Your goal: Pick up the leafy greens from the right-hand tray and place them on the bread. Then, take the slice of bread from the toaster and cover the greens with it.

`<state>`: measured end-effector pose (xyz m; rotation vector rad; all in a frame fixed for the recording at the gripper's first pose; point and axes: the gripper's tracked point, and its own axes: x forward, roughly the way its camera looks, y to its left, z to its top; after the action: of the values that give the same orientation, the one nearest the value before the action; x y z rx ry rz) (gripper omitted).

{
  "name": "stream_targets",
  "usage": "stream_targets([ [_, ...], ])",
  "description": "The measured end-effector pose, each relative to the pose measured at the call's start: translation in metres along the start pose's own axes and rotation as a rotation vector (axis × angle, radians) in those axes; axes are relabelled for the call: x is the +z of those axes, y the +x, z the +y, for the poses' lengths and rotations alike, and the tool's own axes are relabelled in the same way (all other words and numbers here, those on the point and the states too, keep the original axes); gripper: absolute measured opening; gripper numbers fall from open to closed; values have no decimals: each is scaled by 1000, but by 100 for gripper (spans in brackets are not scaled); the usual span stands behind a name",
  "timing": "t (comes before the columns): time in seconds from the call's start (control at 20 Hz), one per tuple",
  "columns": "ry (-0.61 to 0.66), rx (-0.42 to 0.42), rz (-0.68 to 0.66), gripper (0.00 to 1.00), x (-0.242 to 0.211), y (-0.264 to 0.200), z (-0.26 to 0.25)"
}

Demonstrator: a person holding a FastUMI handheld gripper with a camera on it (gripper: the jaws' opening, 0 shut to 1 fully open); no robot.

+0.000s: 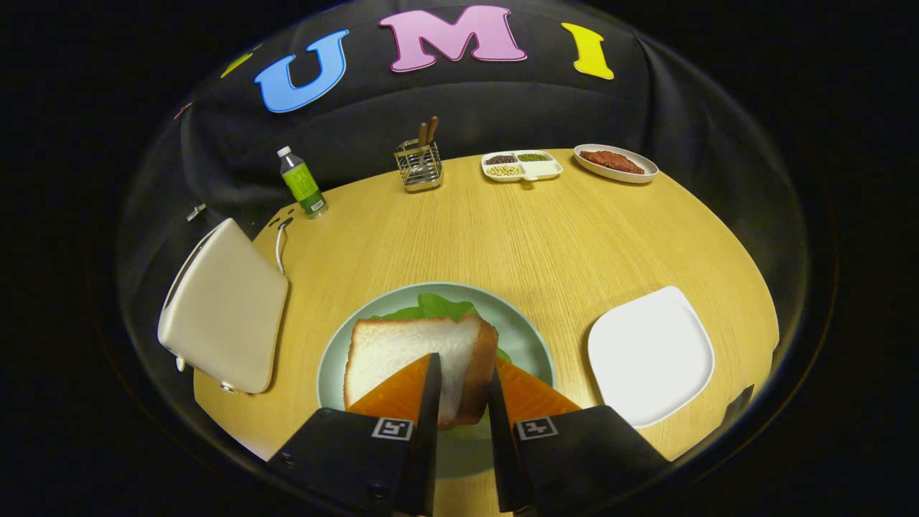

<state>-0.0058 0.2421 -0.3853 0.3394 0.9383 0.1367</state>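
One bread slice [420, 362] gripped between both fingers of gripper [463, 391], held tilted over one round plate [528, 337]; leafy greens [438, 307] seen beneath; one square tray [650, 355] beside plate.

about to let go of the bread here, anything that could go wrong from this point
The bread slice sits between the gripper fingers, tilted above the leafy greens on the green plate. Released at this angle, it may land on edge and slide off. The greens poke out beyond the slice, so it could cover them only partly. Opening sideways might also drag the slice.
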Motion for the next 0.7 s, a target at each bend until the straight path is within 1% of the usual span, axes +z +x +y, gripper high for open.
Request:
stream_targets([
  [0.15,-5,-33,20,58,-2,0,-10],
  [0.3,-18,-30,17,63,-1,-3,-12],
  [0.4,-30,-41,17,69,-1,-5,-17],
  [0.5,-34,-43,15,84,0,-8,-20],
  [0.55,-34,-39,14,95,0,-10,-22],
  [0.65,-43,-24,16,100,0,-14,-22],
  [0.7,-53,-16,12,99,2,-16,-22],
])
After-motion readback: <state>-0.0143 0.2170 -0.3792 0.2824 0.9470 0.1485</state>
